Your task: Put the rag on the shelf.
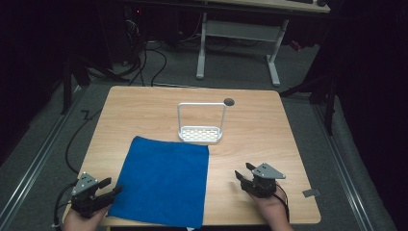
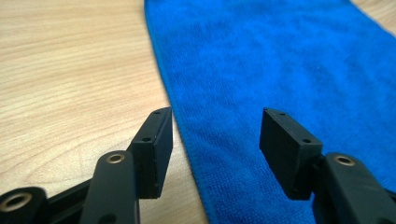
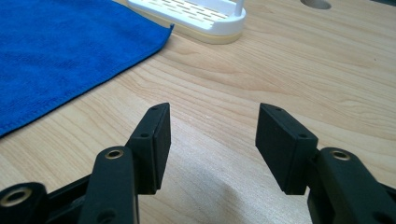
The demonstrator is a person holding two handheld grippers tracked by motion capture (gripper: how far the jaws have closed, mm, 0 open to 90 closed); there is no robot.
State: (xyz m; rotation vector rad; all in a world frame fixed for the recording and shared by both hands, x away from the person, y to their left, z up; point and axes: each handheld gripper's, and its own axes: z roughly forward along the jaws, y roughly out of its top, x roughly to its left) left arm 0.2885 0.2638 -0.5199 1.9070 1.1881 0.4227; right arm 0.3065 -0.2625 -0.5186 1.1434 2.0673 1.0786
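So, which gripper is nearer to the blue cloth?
Left. The left gripper sits at the blue cloth's left edge; the right gripper is apart, over bare table right of it.

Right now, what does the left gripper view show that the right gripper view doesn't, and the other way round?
The left gripper view alone has the left claw, open and empty, straddling the blue cloth's left edge. The right gripper view alone has the right claw, also open and empty, over bare wood, with the white rack and a round hole beyond. Both share the blue cloth and the wooden table.
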